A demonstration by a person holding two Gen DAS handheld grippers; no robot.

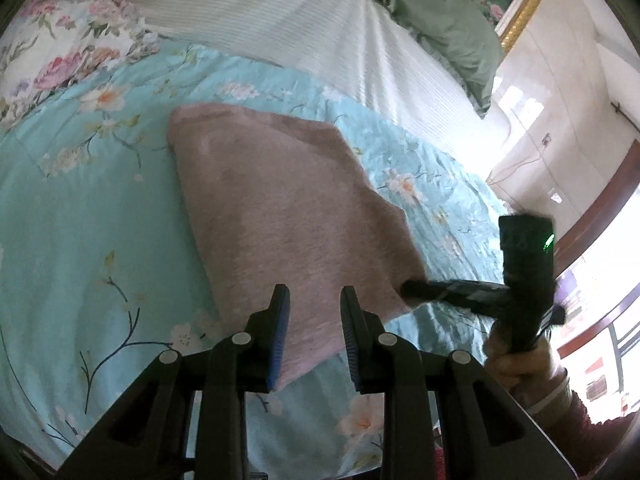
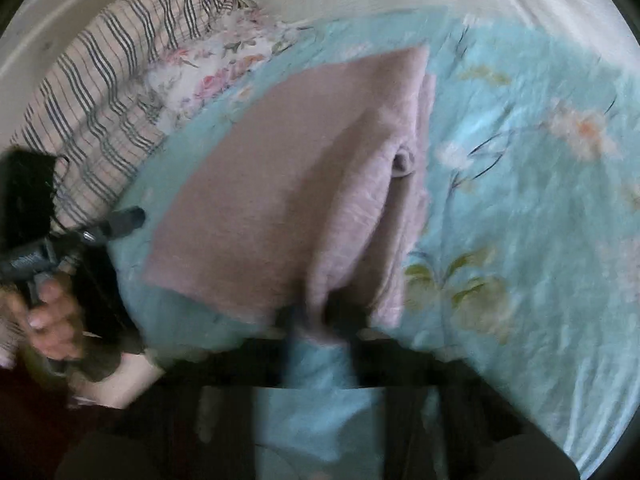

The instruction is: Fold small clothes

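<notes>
Cloth: a small pinkish-brown garment (image 1: pixel 280 208) lies on the bed, on the turquoise flowered quilt (image 1: pixel 80 240). In the left wrist view its far part lies flat and its near right corner is lifted off the quilt.
Cloth, right view: the same garment (image 2: pixel 256 200) shows one broad flat panel on the left and a raised, crumpled fold (image 2: pixel 372 200) running along its right side toward the camera. The picture is blurred.
Left gripper: the left gripper (image 1: pixel 314 320) is open, its two fingers apart with blue pads (image 1: pixel 280 344) on the inner faces. The near edge of the garment shows in the gap between them, but neither finger visibly presses it; whether they touch the cloth I cannot tell.
Right gripper: in the left wrist view the right gripper (image 1: pixel 416 290) comes in from the right, with its fingers closed on the garment's near right corner. In its own view the right gripper (image 2: pixel 320 316) is smeared by blur; the raised fold runs down into the spot between the fingers.
Hands: the right hand (image 1: pixel 516 364) holds its tool's handle at the right edge of the left view. The left hand (image 2: pixel 52 320) shows at the left edge of the right view, wrapped round its handle.
Bed: beyond the quilt lies a white ribbed sheet (image 1: pixel 320 20), with a green pillow (image 1: pixel 444 28) at the far right.
Other bedding: a striped cloth (image 2: pixel 100 100) is bunched at the quilt's far left in the right view, next to a white flowered patch (image 2: pixel 208 68).
</notes>
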